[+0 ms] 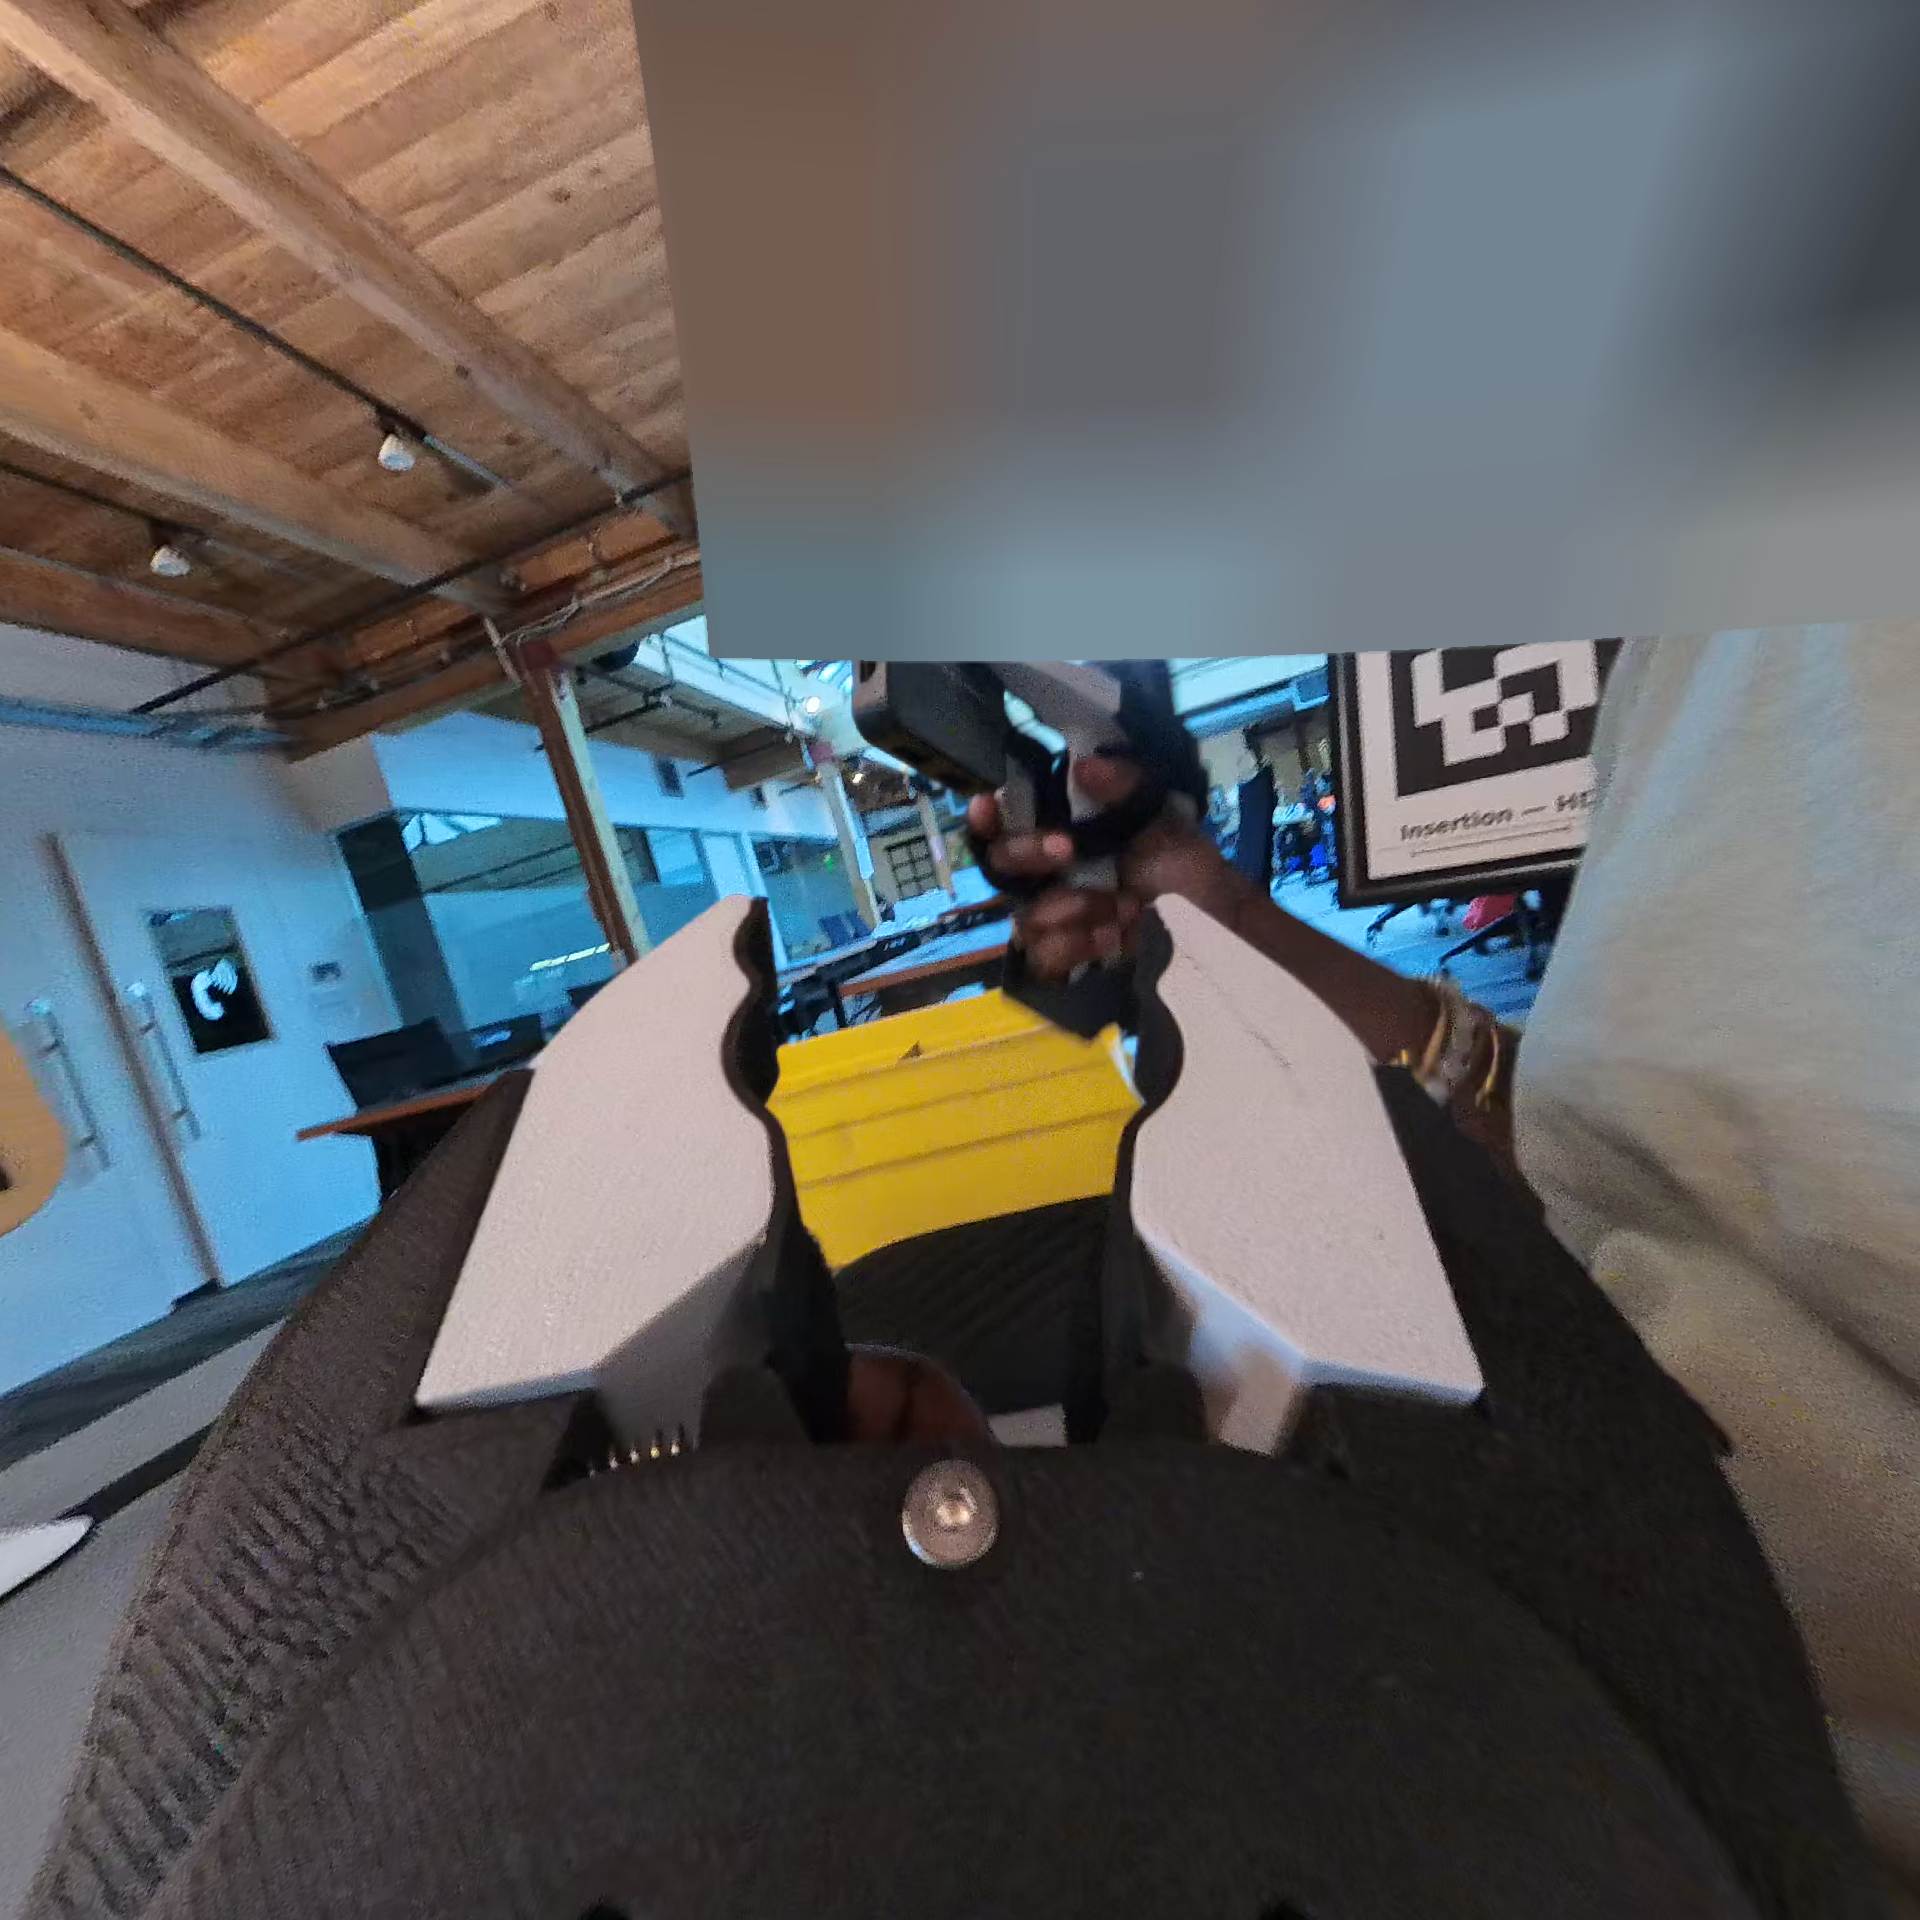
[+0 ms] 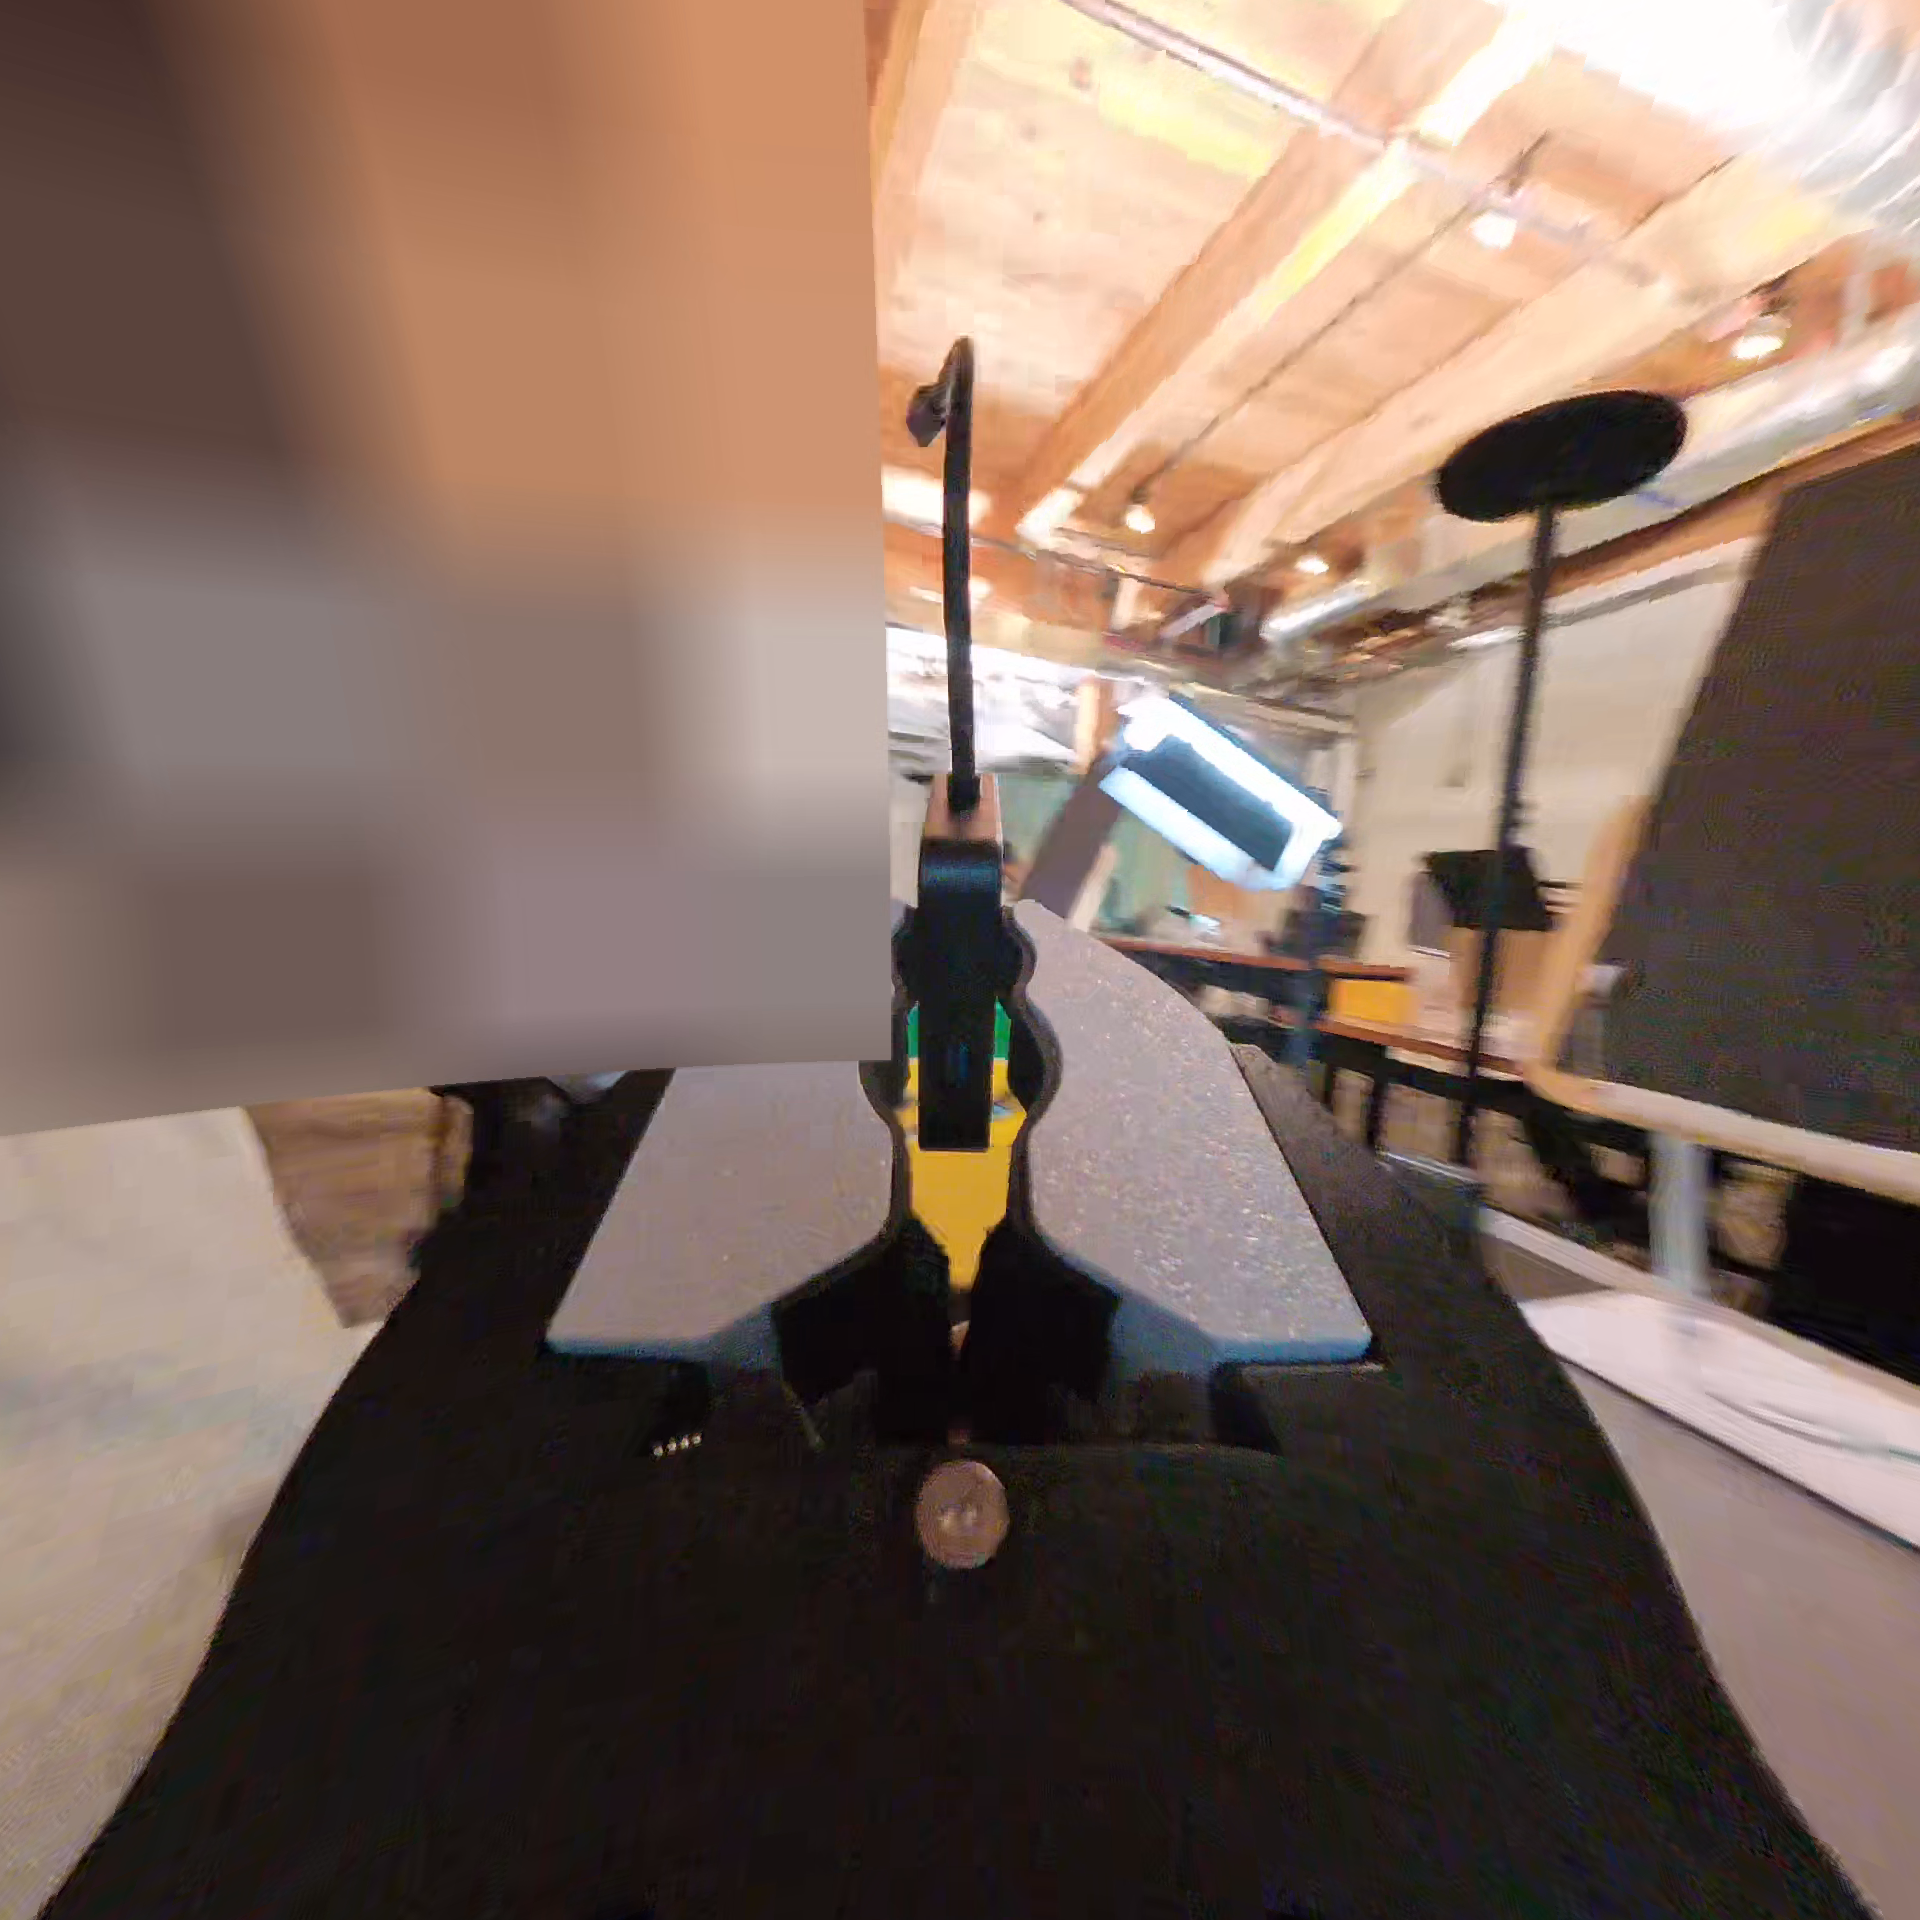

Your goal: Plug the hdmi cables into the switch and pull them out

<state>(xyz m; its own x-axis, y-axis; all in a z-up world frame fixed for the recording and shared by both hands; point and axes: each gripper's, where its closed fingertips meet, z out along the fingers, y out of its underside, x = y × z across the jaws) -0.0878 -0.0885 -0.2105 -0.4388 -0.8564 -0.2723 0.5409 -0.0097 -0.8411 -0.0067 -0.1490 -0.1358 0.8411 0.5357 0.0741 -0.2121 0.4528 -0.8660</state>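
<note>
Two grippers raised toward the timber ceiling. Left gripper jaws spread, nothing between; yellow bin shows through the gap, open room left. Right gripper clamped on black HDMI plug, its cable rising upright. Switch out of view. Desks beyond.

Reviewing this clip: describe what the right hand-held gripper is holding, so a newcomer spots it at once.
In the right wrist view, find the two grey fingers of the right hand-held gripper. Clamped between them is a black HDMI plug. Its thin black cable rises toward the wooden ceiling, unlike the yellow box behind.
</note>
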